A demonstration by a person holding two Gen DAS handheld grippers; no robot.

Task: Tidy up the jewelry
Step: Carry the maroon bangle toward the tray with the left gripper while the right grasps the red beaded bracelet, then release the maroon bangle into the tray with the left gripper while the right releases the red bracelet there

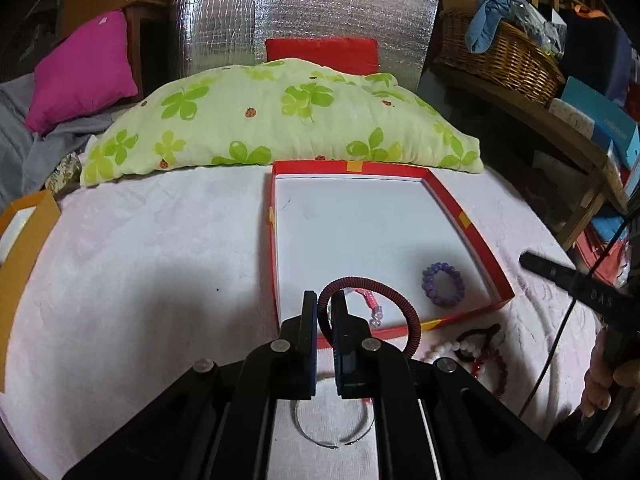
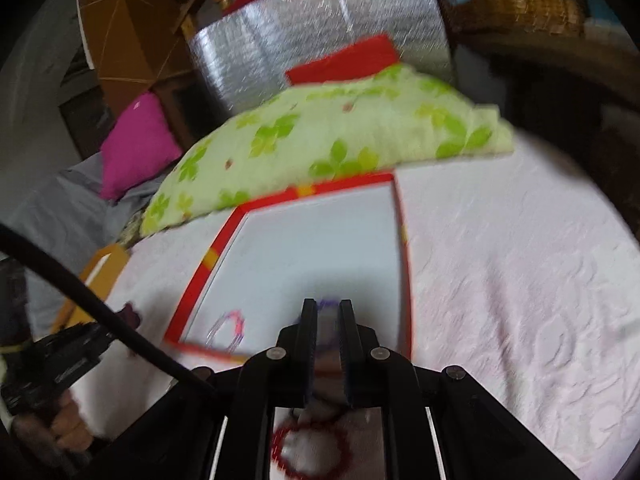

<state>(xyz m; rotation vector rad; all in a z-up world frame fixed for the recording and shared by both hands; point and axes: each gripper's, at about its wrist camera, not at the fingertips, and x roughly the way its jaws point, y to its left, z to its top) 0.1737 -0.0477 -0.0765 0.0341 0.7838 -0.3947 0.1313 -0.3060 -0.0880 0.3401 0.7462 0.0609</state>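
Note:
A red box with a white floor [image 1: 472, 236] lies on the pink cloth. In it are a purple beaded bracelet [image 1: 443, 284] and a pink bead bracelet [image 1: 370, 304]. My left gripper [image 1: 325, 308] is shut on a dark red corded hair tie [image 1: 412, 320], held over the box's near edge. White, black and red bead bracelets [image 1: 480, 350] lie just outside the box. A silver bangle [image 1: 332, 436] lies under the left gripper. The right wrist view is blurred. My right gripper [image 2: 329, 316] has a narrow gap and holds nothing, near the box [image 2: 212, 256]. A red bead bracelet [image 2: 312, 452] lies below it.
A green clover pillow [image 1: 280, 116] lies behind the box, with a magenta cushion [image 1: 84, 68] at far left. An orange box [image 1: 20, 248] stands at the cloth's left edge. A wicker basket [image 1: 500, 56] sits on a wooden shelf at right. A black cable [image 2: 100, 312] crosses the right view.

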